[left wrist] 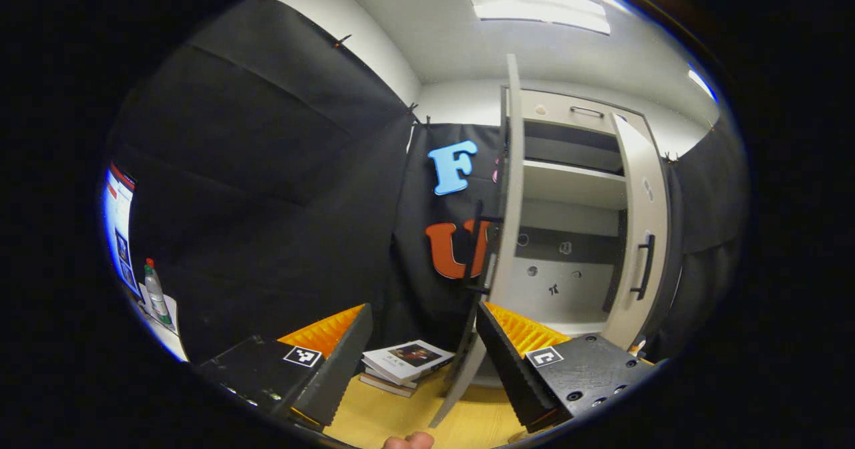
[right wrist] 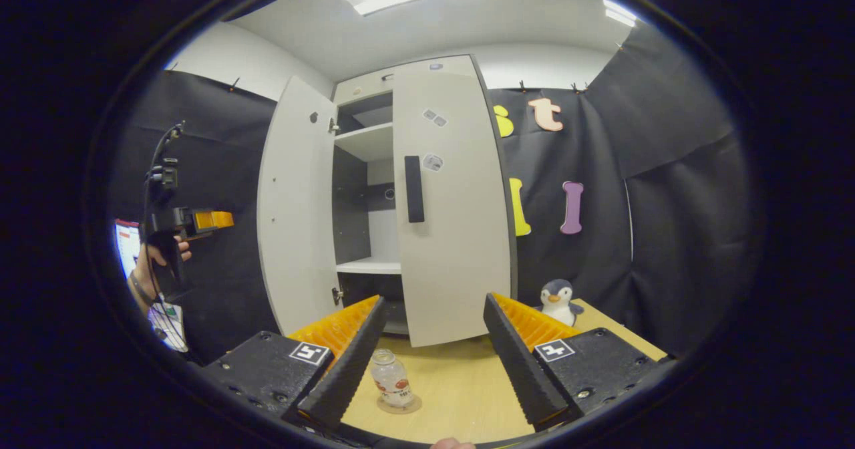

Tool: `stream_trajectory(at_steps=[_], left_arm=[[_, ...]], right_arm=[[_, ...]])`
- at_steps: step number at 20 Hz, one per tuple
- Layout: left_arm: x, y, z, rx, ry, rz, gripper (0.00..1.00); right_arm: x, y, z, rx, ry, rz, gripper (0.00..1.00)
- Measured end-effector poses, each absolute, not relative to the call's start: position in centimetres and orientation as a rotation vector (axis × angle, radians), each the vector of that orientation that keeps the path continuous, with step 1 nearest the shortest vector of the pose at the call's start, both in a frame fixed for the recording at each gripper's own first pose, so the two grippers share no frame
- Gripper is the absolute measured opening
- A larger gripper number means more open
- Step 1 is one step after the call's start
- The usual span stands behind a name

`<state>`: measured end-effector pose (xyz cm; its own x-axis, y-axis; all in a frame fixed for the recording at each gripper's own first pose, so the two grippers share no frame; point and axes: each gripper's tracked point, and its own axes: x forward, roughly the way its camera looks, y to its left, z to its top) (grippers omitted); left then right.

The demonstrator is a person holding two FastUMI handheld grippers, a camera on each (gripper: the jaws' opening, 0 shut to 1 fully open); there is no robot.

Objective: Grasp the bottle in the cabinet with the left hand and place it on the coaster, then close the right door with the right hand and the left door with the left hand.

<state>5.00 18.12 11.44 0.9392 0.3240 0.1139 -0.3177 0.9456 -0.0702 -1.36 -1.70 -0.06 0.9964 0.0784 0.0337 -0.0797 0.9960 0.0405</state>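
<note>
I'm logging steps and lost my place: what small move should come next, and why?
Probably press the right door the rest of the way shut with the right gripper: the bottle already stands on the coaster, and both doors look ajar, the left door wider.

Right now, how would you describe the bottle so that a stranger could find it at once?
Start at the white cabinet on the wooden table. In front of its doors, a small clear bottle stands upright on a round coaster. Unlike the plush penguin farther right, it is transparent with a red label.
</note>
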Motion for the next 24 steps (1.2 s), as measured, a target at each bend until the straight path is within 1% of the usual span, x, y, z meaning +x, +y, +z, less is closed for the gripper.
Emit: stream_trajectory(at_steps=[1,2,3,5,7,8,9,10,11,12,15,20,24], left_arm=[[5.9,19.3,12.1,-0.059,-0.138,0.345,0.95],[6.9,20.2,12.2,-0.063,-0.137,0.357,0.99],[7.9,20.9,11.8,-0.069,-0.12,0.364,0.95],[9.8,21.0,10.8,-0.106,-0.082,0.321,0.95],[10.8,21.4,10.4,-0.115,-0.076,0.323,0.95],[11.4,21.4,10.3,-0.109,-0.073,0.327,0.99],[12.0,21.4,10.5,-0.104,-0.077,0.325,0.95],[12.5,20.9,10.5,-0.103,-0.078,0.314,0.95],[12.3,21.0,10.4,-0.097,-0.083,0.324,0.99],[12.3,21.0,10.8,-0.082,-0.101,0.331,0.94],[12.6,20.6,10.8,-0.06,-0.101,0.323,0.94],[12.4,18.2,10.9,0.006,-0.079,0.25,0.94],[13.1,14.2,10.7,0.017,-0.076,0.16,0.94]], right_arm=[[-1.4,-2.0,0.2,0.031,-0.033,0.071,0.96],[-1.5,-2.4,0.4,0.026,-0.038,0.063,0.96],[-1.6,-2.6,0.7,0.024,-0.044,0.059,0.96],[-1.6,-2.9,1.0,0.018,-0.047,0.048,0.96],[-1.5,-3.2,1.2,0.012,-0.044,0.039,0.96],[-1.4,-3.3,1.3,0.01,-0.048,0.035,0.97],[-1.3,-3.5,1.3,0.008,-0.051,0.028,0.96],[-1.2,-3.7,1.2,0.008,-0.05,0.023,0.96],[-1.1,-3.7,1.0,0.01,-0.047,0.019,0.97],[-0.8,-3.9,0.8,0.014,-0.043,0.015,0.97],[0.0,-3.7,0.4,0.043,-0.03,0.02,0.97],[1.5,-2.4,1.0,0.051,-0.042,0.05,0.97],[1.7,-2.2,1.5,0.033,-0.051,0.048,0.96]])
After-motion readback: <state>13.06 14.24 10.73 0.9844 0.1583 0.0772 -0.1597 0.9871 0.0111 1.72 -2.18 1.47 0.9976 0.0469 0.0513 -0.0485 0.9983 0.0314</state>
